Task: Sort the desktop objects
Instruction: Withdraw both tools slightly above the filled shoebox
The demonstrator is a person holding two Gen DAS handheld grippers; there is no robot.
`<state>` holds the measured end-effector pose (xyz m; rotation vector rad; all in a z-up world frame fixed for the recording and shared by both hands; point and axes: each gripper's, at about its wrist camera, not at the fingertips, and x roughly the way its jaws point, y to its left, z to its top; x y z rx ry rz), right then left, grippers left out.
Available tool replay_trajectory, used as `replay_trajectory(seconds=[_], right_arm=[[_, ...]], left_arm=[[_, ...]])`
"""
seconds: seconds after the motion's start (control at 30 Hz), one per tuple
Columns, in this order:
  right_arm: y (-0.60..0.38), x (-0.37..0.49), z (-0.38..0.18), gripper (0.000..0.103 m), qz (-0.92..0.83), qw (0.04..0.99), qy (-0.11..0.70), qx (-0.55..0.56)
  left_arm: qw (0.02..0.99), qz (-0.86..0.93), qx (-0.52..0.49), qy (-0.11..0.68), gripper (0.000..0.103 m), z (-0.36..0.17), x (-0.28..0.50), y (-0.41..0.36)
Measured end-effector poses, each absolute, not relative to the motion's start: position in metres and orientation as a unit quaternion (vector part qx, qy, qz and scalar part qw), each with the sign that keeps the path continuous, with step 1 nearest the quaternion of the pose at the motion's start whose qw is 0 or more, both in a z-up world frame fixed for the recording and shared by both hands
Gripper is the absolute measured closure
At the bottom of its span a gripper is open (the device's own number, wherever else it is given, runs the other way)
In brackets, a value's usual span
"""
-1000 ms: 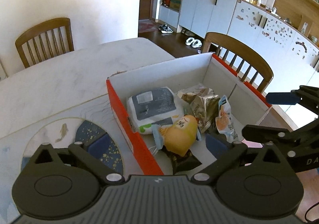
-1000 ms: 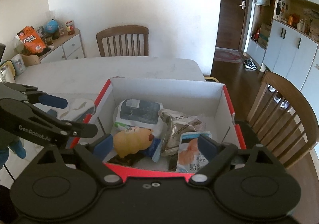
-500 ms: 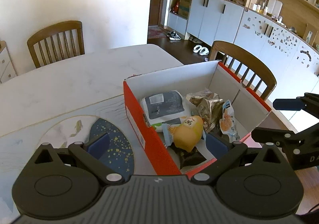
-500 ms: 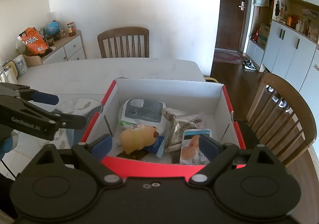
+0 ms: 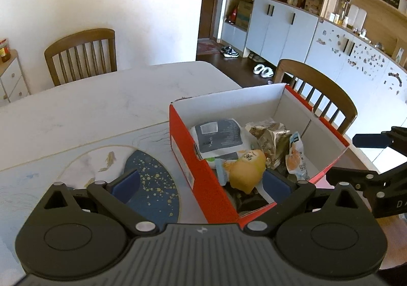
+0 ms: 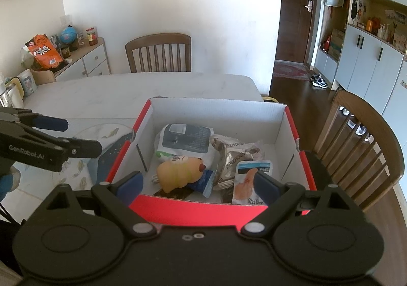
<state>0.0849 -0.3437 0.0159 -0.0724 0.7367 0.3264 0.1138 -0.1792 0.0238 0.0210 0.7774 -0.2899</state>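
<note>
Right wrist: red box (image 6: 203,209) holds yellow toy (image 6: 178,171) and packets (image 6: 185,141).

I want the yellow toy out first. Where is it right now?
In both views the yellow toy lies inside the red box, near its front wall, just in front of the grey wipes pack.

Two wooden chairs stood at the white marble tabletop (image 6: 106,92): one (image 6: 158,53) at its far side against the wall, one (image 6: 361,143) at the right. A low white sideboard (image 6: 84,62) carried an orange snack bag (image 6: 44,53), a small globe (image 6: 68,33) and a red-lidded jar (image 6: 91,36). Beyond, a dark door (image 6: 295,21) stood past pale blue cabinets (image 5: 277,24) (black handles), with sneakers (image 5: 230,51) and white slippers (image 5: 263,72) on the dark floor.
</note>
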Motion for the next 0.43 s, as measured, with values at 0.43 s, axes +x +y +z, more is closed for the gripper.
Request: replay_trajectory(seconds=[0.43], right_arm=[[-0.3426,0.0847,0.0131,0.009,0.153,0.919,0.363,-0.035]], left_arm=[[0.916,-0.154,0.020,0.371,0.000,0.0233,0.1091,-0.1817]])
